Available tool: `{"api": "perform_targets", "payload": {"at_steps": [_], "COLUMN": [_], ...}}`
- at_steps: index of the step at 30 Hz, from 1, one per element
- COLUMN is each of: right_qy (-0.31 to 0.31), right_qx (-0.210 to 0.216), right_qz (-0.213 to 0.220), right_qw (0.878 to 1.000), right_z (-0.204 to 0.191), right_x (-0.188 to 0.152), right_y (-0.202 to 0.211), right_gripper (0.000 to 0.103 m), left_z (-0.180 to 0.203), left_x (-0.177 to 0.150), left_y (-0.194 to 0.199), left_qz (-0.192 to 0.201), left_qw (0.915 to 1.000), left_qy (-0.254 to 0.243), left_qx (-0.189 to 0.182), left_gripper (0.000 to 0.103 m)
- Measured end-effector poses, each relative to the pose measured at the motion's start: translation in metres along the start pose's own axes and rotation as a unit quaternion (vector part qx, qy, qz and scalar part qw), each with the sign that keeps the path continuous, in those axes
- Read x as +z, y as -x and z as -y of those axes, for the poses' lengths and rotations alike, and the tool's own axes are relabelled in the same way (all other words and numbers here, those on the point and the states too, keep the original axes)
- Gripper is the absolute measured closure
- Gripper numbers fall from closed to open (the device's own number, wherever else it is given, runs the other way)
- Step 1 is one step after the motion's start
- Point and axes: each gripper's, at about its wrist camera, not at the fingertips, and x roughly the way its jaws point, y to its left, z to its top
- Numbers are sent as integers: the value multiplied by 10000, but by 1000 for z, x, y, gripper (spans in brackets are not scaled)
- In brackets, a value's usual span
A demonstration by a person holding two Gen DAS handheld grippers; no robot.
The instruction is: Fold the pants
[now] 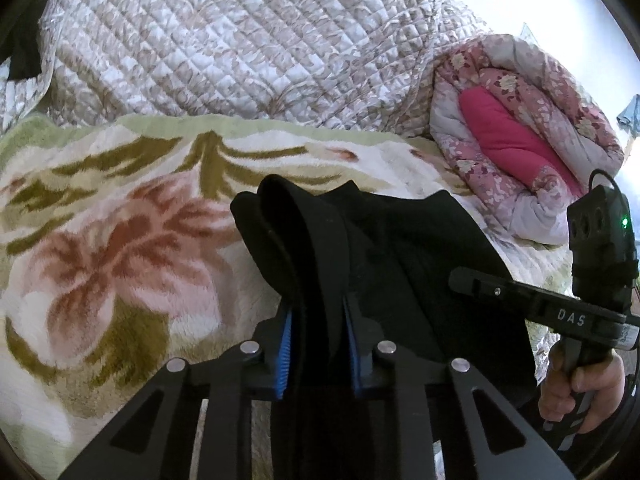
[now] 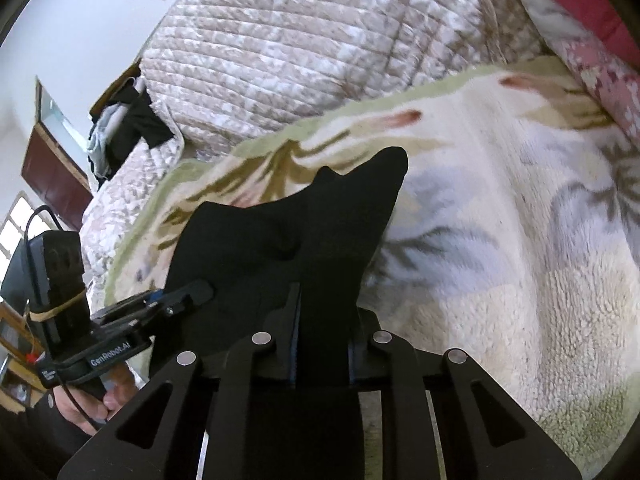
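The black pants are lifted above a floral fleece blanket. My left gripper is shut on a bunched edge of the pants, and the cloth covers its blue-padded fingers. My right gripper is shut on another edge of the pants, which rise in front of it and hide its fingertips. The right gripper also shows at the right of the left wrist view, touching the cloth. The left gripper shows at the left of the right wrist view, also on the cloth.
The fleece blanket lies on a bed with a quilted beige cover behind it. A rolled pink floral quilt sits at the right. Dark clothes are piled at the bed's far left, beside wooden furniture.
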Motion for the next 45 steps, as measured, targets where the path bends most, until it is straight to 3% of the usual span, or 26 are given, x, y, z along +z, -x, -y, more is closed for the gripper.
{"api": "perform_targets", "payload": {"at_steps": [10,20,22,24,25,32,36,39,42,45], "right_qy": [247,402,256,145,160,616,1157,1566,1745,1987], "right_qx": [249,288,247,-39,-107,-609,-694,-754,-964,-1059], "right_qz": [-21,-219,-377,-639,-638,98,147,-40,-510,-427], "right_qw": [9994,9985,9987,9978,9978,9962,9908,9848,9786,9734], "right_z": [-34,-30,-18,-3,1,-17,-48,-67,-66,-68], "right_x": [44,98,97,91,90,86,62,36,11,5], "right_y": [-30,-113,-129,-142,-142,-86,-75,-81,-105,-107], "right_gripper": [87,86,83,73,70,69,70,76,76,76], "left_z": [-27,-91,-104,-118,-121,-113,-84,-64,-56,-50], "left_x": [44,89,86,79,78,78,65,47,28,23], "left_y": [11,-37,-53,-62,-61,-22,3,5,-12,-21], "left_qz": [211,82,-112,-265,-249,235,464,373,62,113], "left_qw": [9995,9983,9973,9954,9953,9919,9946,9969,9964,9937], "left_qy": [33,179,319,542,644,770,477,263,88,-239], "left_qx": [254,549,646,740,680,983,790,645,837,1088], "left_gripper": [79,77,74,64,64,65,65,65,65,64]}}
